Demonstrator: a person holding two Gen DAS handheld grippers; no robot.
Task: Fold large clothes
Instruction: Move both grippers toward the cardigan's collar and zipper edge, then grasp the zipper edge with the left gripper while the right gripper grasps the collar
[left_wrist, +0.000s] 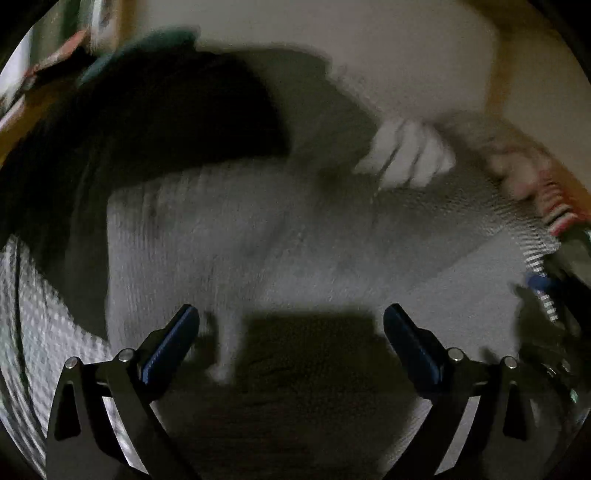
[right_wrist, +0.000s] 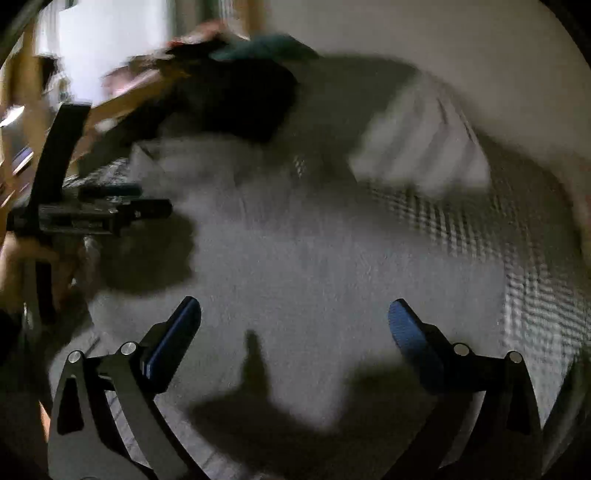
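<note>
Below both cameras lies a grey knit garment (left_wrist: 229, 236), spread flat over a checked cover (left_wrist: 33, 325) and filling most of each view. Both pictures are smeared with motion blur, so I read only the coarse shapes.

My left tongs (left_wrist: 291, 332) stand wide open, their blue pads well apart, with nothing between them. They hang over the grey knit, and their dark shadow falls on the cloth just ahead of them. I cannot tell whether the tips touch the fabric.

My right tongs (right_wrist: 294, 325) are likewise spread wide and hold nothing. Grey knit shows in the gap between the pads, with a shadow across it.

From the right wrist I see the left tongs again (right_wrist: 107, 212) at the left edge, black, with a hand (right_wrist: 22, 266) gripping the handle below them.

Beyond the grey garment lies a black garment (left_wrist: 166, 122), with a teal one (left_wrist: 147, 48) behind it. To the right of these sits a pale striped piece (left_wrist: 406, 155) on the checked cover. At the far right edge of the left view I make out a red-and-white striped cloth (left_wrist: 556, 206), too blurred to name further.
</note>
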